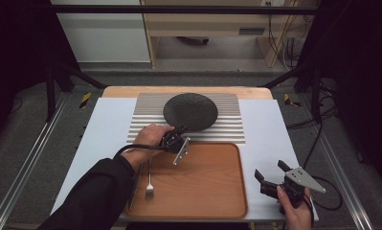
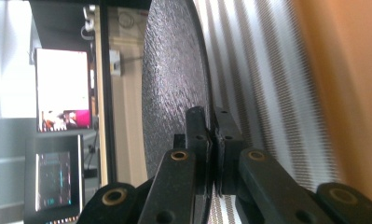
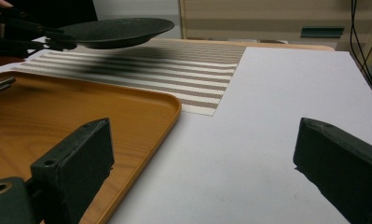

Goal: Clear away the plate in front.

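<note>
Tongs on the left (image 1: 181,130) pinch the near rim of a dark plate (image 1: 190,111), lifted clear of the striped mat (image 1: 227,125) at twelve o'clock, seemingly bound for the wooden tray (image 1: 207,182). Right tongs (image 1: 273,170) wait spread at four o'clock. A sleeve partly hides the fork (image 1: 150,184).

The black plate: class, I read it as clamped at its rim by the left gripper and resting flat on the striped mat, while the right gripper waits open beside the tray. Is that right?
Not quite. The black plate is clamped at its rim by the left gripper, but it is lifted clear of the striped mat; the right gripper view shows the gap and its shadow beneath. The right gripper does wait open beside the tray.
</note>
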### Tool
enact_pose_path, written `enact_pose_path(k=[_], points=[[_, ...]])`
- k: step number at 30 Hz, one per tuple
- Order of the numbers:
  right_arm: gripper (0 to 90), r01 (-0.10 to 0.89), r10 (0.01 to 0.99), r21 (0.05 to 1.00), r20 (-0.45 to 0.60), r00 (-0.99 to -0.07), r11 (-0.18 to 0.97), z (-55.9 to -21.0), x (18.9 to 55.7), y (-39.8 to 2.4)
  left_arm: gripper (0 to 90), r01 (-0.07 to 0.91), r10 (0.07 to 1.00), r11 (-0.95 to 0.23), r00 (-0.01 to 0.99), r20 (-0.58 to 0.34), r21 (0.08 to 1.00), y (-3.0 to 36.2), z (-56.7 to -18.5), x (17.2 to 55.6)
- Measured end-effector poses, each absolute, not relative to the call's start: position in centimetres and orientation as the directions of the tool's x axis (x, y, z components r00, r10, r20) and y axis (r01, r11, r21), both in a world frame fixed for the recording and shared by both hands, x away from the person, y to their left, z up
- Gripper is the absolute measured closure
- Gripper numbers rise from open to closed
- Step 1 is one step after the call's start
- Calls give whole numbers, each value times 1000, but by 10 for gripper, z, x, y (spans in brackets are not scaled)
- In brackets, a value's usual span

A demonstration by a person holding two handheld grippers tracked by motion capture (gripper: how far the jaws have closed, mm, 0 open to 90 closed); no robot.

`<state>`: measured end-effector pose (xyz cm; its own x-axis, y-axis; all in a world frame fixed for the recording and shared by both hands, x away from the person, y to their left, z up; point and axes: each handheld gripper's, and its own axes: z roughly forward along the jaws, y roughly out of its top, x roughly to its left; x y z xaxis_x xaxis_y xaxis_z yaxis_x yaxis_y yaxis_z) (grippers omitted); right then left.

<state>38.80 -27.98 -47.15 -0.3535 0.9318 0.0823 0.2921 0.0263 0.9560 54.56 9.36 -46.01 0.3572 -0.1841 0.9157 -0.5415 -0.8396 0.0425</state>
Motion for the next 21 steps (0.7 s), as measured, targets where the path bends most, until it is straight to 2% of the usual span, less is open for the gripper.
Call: enact_pose_path(k=[10,11,15,21], points=[[50,291,932,956,79,-354,29,-471,388,-278,868,-614,-206,-788,343,917,53,99,-456,506],[50,290,932,956,77,-355,31,-471,387,-278,868,-625,-233,-780,328,916,25,98,-457,498],[50,288,931,957,75,-356,33,-471,387,-278,867,-643,-257,-766,336,906,21,100,-462,485],[49,287,929,957,76,-361,34,-470,387,-277,868,-659,-242,-750,339,909,46,105,-467,468]])
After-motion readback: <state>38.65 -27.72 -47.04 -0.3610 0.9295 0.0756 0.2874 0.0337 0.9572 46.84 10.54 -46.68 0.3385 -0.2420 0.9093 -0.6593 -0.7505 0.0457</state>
